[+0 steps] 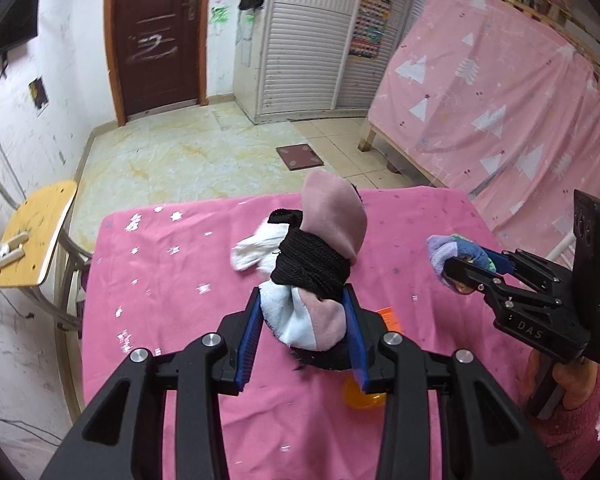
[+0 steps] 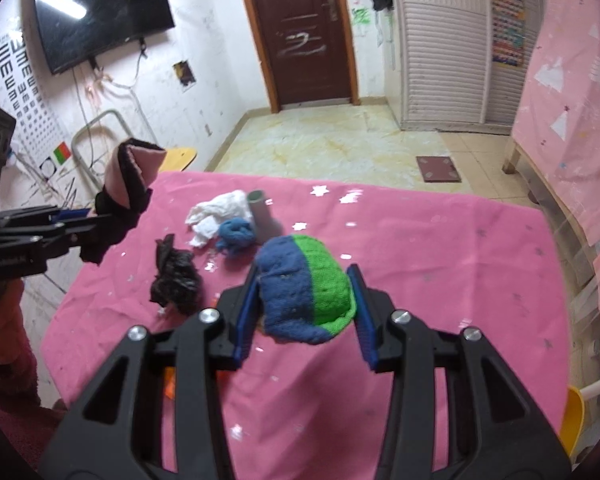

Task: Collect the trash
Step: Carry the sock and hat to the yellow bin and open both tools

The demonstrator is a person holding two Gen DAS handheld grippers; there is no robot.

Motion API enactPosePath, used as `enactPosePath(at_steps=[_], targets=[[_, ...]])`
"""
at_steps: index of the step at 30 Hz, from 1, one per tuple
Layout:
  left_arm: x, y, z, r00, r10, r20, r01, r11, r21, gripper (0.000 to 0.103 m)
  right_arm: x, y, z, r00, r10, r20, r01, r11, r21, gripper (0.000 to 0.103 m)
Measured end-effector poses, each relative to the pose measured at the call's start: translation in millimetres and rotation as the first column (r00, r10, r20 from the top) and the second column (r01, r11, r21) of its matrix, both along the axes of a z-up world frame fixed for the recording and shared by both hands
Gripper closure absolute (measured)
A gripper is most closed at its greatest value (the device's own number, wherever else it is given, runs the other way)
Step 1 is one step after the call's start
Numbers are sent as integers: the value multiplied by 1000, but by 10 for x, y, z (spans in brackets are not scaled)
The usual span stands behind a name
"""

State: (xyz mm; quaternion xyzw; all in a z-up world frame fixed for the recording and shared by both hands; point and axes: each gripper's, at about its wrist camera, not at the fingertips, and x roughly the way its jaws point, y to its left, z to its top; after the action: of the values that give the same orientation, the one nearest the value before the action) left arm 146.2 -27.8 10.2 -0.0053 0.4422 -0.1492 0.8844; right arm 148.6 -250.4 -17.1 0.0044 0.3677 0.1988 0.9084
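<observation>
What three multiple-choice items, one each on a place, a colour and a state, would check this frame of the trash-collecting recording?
1. Where does the crumpled black bag lie?
A. On the pink tablecloth
B. On the tiled floor
C. On the yellow chair

2. Which colours show on the cloth bundle in the right gripper?
A. Red and white
B. Blue and green
C. Yellow and black

3. What state is the left gripper in?
A. Jaws wide apart with nothing between them
B. Lying flat on the table
C. Shut on a pink, white and black cloth bundle

Key: 1 A, the bag rests on the cloth near the white tissue and the grey tube. 2 B, the bundle is half blue, half green. 3 C, both blue pads press the bundle's sides, raised above the table.
</observation>
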Motion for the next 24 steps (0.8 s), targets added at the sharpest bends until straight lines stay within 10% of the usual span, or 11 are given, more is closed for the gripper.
enactPosePath(at_steps=[24], targets=[[-187,-1703,-35,968,-251,-29,253,961,114,72,-504,-1813,-39,947,-317,61,306,941,145,62]])
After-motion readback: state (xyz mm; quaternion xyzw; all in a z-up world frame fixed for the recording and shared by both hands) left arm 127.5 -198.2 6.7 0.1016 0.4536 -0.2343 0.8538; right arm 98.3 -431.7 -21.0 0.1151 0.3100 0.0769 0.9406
